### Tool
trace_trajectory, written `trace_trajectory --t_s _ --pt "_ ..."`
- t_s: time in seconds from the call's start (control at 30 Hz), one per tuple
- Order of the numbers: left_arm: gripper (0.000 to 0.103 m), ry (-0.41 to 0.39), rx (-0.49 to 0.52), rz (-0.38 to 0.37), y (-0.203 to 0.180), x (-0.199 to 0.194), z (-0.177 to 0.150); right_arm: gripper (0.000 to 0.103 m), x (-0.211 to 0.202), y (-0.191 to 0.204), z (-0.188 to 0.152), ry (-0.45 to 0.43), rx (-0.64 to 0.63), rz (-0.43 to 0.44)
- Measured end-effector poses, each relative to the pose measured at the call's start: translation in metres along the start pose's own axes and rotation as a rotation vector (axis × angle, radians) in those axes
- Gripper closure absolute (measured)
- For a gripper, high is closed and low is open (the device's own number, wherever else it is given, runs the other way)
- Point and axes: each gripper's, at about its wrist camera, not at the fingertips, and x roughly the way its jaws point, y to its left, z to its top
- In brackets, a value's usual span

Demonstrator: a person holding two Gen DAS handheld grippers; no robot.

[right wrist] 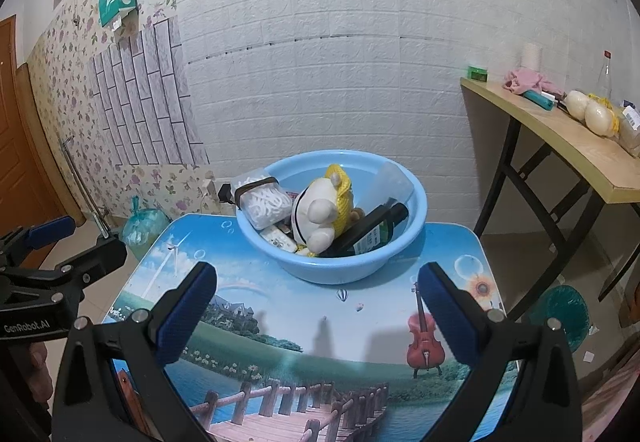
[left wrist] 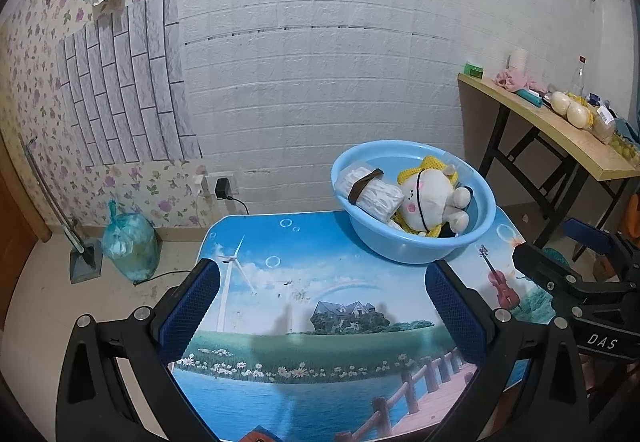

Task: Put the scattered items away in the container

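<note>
Basin [right wrist: 416,218]: pale blue plastic, round, standing at the far end of my table, centre of the right wrist view and right of centre in the left wrist view.
Contents: plush toy [right wrist: 316,210], white with yellow, lying on its side mid-basin; bundle of white noodle-like strands [right wrist: 266,202] in clear wrap with a dark band, against the left wall; dark bottle [right wrist: 374,230] tilted on the right; small printed packet [right wrist: 278,236] low at the front, partly hidden.
Table [right wrist: 320,322]: printed landscape top with windmill, house, violin and footbridge; bare in front of the basin.
Left gripper [left wrist: 320,314]: my fingers spread wide, holding nothing, above the near half of the table.
Right gripper [right wrist: 316,312]: my fingers likewise spread wide and empty, pointed at the basin, well short of it.
Side bench [right wrist: 560,130]: wooden, right of frame, cluttered with a pink cloth, pale round items and a clear bottle.
Floor, lower left: tied green bag [left wrist: 130,246] by the wall.
</note>
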Motion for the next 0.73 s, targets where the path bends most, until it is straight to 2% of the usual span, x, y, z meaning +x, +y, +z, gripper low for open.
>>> trace_trajectory --t_s 0.5,0.73 --pt "0.0 -0.002 -0.009 -0.007 0.0024 -0.002 -0.0008 0.0 0.0026 -0.0036 -0.0017 0.006 0.008 -0.001" --pt "0.0 0.019 -0.008 0.013 0.0042 0.0017 -0.0025 0.0 0.0042 -0.0058 -0.0042 0.022 0.016 -0.004"
